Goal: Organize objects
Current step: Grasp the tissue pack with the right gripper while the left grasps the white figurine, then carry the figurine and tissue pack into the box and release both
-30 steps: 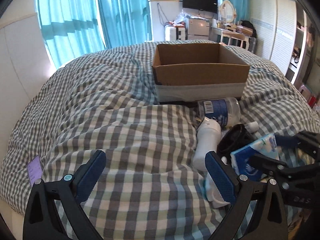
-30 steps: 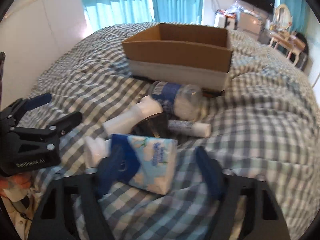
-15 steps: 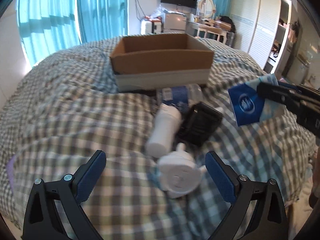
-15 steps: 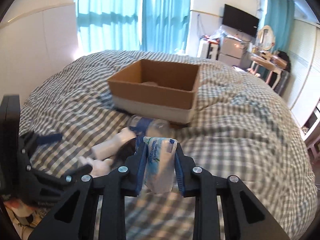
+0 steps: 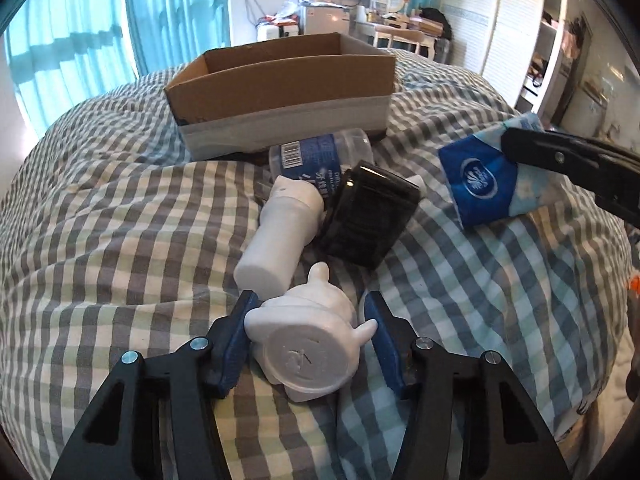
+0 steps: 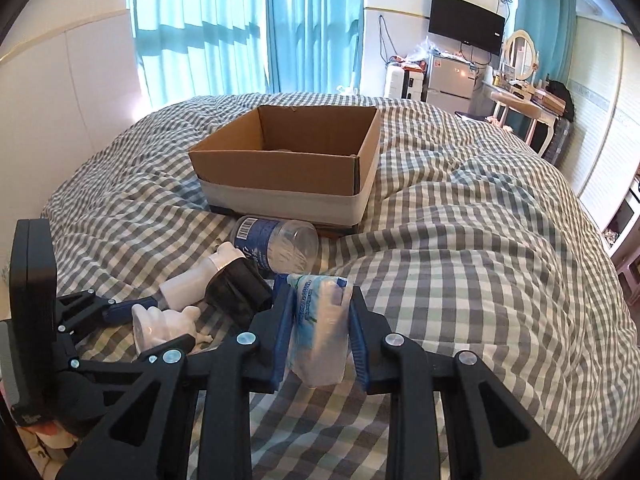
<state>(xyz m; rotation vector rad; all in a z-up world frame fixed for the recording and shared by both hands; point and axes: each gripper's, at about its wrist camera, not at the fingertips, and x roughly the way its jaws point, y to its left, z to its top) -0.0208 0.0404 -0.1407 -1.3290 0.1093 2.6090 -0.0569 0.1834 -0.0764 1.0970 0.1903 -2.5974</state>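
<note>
My left gripper is shut on a white figurine that rests low on the checked bedspread; the figurine also shows in the right wrist view. My right gripper is shut on a blue and white tissue pack and holds it above the bed; the tissue pack also shows in the left wrist view. An open cardboard box stands further back on the bed. Before it lie a white bottle, a black container and a clear plastic bottle.
The checked bedspread covers the whole bed and falls away at the sides. Blue curtains, a TV, a fridge and a dressing table stand at the far wall. A white wardrobe is at the right.
My left gripper has moved forward and closed on the white figurine. My right gripper has lifted the tissue pack off the bed and holds it higher.
</note>
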